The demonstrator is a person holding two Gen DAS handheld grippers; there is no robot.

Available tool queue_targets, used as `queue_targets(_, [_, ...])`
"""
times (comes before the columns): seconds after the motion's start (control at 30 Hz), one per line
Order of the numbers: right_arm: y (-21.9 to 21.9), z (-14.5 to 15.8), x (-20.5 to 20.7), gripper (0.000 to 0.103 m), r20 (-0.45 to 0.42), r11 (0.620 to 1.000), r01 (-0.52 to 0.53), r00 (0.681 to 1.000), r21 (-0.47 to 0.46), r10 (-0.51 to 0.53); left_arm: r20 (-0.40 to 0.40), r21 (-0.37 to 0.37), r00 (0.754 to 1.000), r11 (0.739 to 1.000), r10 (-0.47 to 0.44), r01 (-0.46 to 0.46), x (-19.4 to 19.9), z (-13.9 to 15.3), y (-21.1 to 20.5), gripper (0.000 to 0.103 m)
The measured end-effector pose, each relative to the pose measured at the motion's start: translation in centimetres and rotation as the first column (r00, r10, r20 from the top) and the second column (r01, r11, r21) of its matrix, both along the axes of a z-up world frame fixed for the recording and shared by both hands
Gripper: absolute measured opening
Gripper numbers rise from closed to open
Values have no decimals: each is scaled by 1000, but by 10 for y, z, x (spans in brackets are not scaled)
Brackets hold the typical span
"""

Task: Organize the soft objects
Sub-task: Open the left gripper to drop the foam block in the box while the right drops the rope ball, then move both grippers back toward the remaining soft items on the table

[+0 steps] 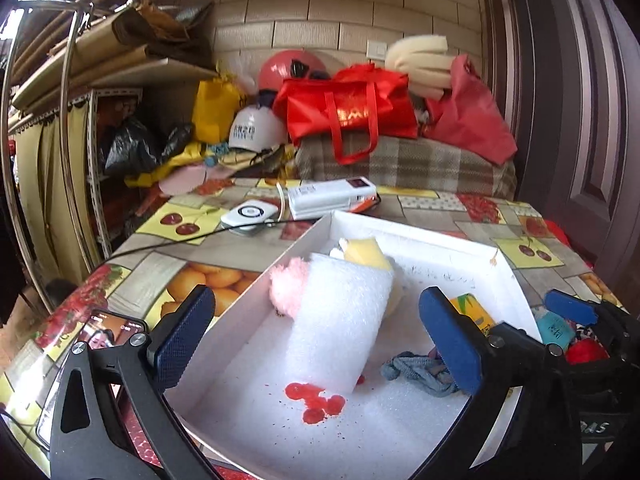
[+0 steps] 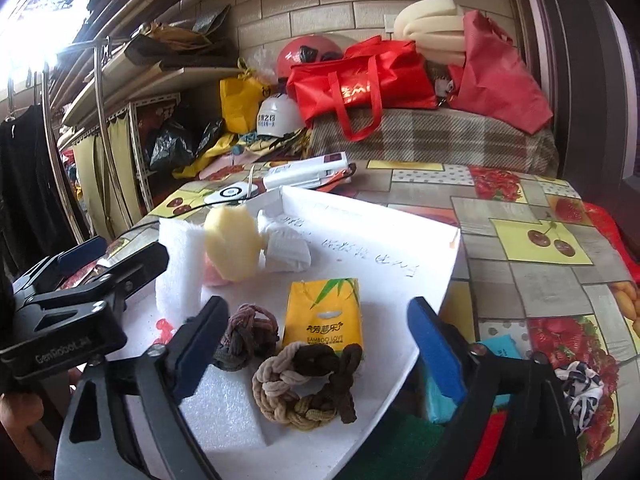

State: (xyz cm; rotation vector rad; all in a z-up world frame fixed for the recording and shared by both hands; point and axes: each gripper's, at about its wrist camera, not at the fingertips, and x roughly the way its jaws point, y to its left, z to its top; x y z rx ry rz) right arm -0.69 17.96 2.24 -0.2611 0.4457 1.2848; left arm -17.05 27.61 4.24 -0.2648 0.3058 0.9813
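A white box lined with foam sits on the table. In it lie a white foam sheet, a pink fluffy puff, a yellow sponge, a white knitted piece, a yellow tissue pack, a grey-brown braided tie and a beige-and-brown braided tie. My left gripper is open and empty above the foam sheet. My right gripper is open and empty above the braided ties. The right gripper also shows in the left wrist view.
The table has a fruit-print cloth. A phone lies at the box's left. A white power bank and a small white device lie behind the box. A teal item and a patterned cloth lie right of it.
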Motion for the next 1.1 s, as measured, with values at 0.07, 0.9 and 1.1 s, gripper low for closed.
queue_targets(0.07, [-3, 1, 0, 103, -1, 1000, 7, 1000, 16, -7, 5, 12, 1000, 1000, 4, -4, -1, 1, -3, 103])
queue_targets(0.9, [-135, 14, 79, 103, -136, 816, 519, 855, 255, -501, 28, 92, 984, 980, -177, 174, 4, 8, -35, 103])
queue_targets(1.1, [-173, 13, 110, 103, -168, 753, 586, 809, 298, -563, 52, 42, 942, 943, -333, 331, 11, 7, -40, 103])
